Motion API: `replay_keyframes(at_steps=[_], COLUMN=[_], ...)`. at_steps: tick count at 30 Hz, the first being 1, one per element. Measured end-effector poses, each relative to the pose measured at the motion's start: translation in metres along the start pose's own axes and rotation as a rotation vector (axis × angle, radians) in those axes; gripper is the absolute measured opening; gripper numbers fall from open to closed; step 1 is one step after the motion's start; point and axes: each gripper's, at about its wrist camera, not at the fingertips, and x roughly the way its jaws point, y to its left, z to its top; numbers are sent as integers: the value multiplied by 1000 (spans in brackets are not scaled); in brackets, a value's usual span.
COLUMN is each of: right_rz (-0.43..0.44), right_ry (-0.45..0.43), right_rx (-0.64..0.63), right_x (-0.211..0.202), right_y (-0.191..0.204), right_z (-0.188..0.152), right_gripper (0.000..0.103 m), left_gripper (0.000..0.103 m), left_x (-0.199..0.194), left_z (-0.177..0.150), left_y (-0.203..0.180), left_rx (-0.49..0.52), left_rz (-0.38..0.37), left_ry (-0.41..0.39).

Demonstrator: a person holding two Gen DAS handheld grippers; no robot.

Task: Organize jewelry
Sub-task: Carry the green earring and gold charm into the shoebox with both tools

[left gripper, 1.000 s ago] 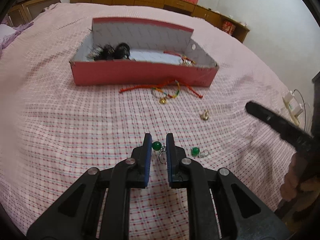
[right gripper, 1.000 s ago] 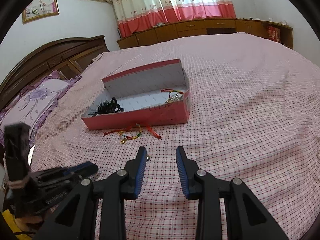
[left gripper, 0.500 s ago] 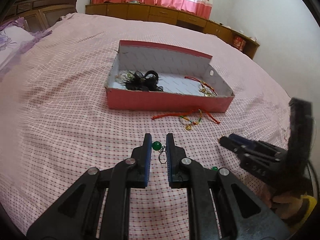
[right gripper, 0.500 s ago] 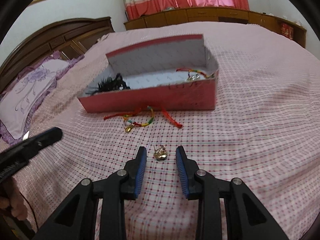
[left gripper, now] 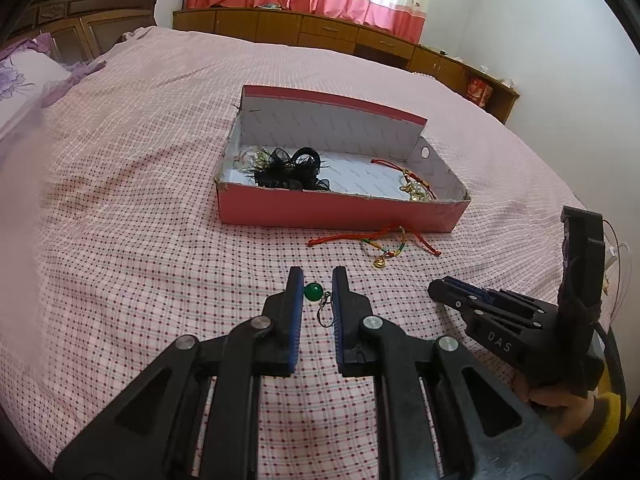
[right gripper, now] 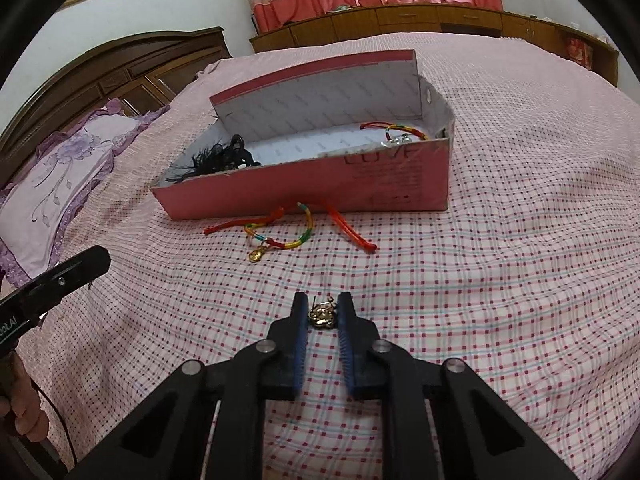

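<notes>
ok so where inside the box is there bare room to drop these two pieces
The pink box has a bare white floor patch in the middle, between the black hair accessories at its left end and the red cord bracelet at its right end. Both ends are crowded. On the bedspread just in front of the box lies the multicoloured cord bracelet.

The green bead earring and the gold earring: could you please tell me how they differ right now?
The green bead earring is a round bead on a wire hook; the gold earring is a knobbly metal piece. The green one sits in the left gripper, the gold one between the right gripper's closing jaws, on the bedspread. Both are outside the box.
</notes>
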Motion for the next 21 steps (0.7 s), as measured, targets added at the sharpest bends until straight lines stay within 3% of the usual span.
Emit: replay_keyframes(at_steps=[13, 21], right_rz=[34, 28], right_ry=[-151, -224], right_rx=[-24, -43], right_x=[-44, -48], right_y=[9, 16], right_z=[26, 56], right_gripper=[16, 16], left_gripper=[5, 5], left_x=[-8, -5], left_z=[29, 57], left_y=[-2, -5], left_rx=[23, 57], left_rz=[-7, 0], left_ry=[-89, -174])
